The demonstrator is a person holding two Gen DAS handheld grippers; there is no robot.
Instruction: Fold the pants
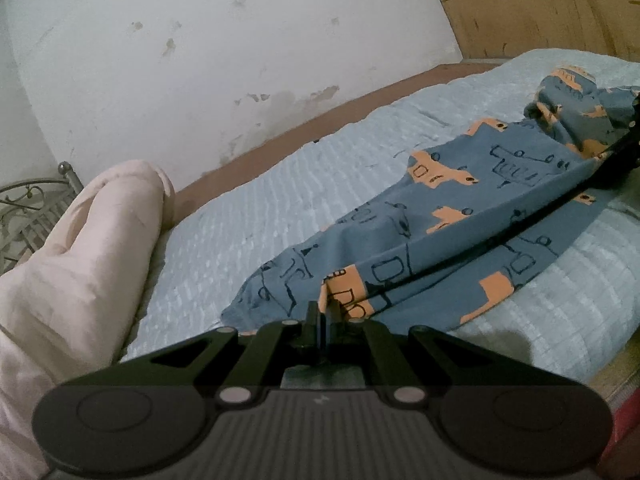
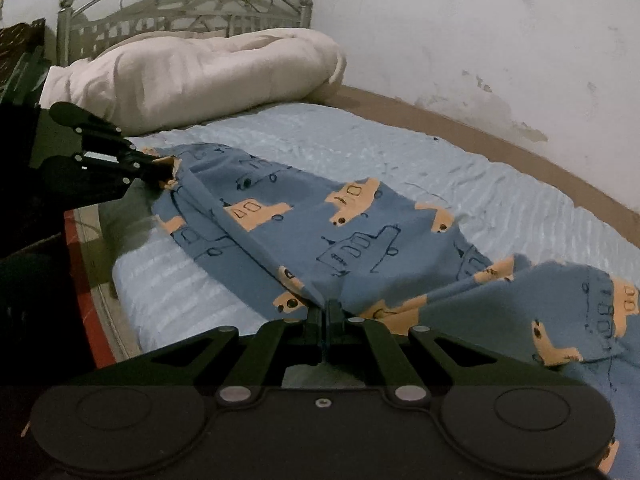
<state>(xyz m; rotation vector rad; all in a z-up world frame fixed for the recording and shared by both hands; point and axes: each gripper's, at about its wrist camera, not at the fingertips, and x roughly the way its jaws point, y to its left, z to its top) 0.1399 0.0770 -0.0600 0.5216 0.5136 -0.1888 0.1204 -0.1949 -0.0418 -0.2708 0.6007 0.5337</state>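
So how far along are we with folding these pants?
Early. Done: the pants lie stretched along the light blue bedspread, apparently doubled lengthwise, though wrinkled. In hand: the left gripper and right gripper are each shut on an edge of the fabric, one near each end. Left: no crosswise fold shows yet, and the bunched end by the right gripper needs flattening.

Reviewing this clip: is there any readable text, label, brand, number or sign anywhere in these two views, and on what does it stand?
None can be read in either view.
The pants carry only drawn vehicles, no lettering.
The left gripper and the right gripper, both shut on the pants, show no brand mark.
The wall has stains only; the bedspread is plain.
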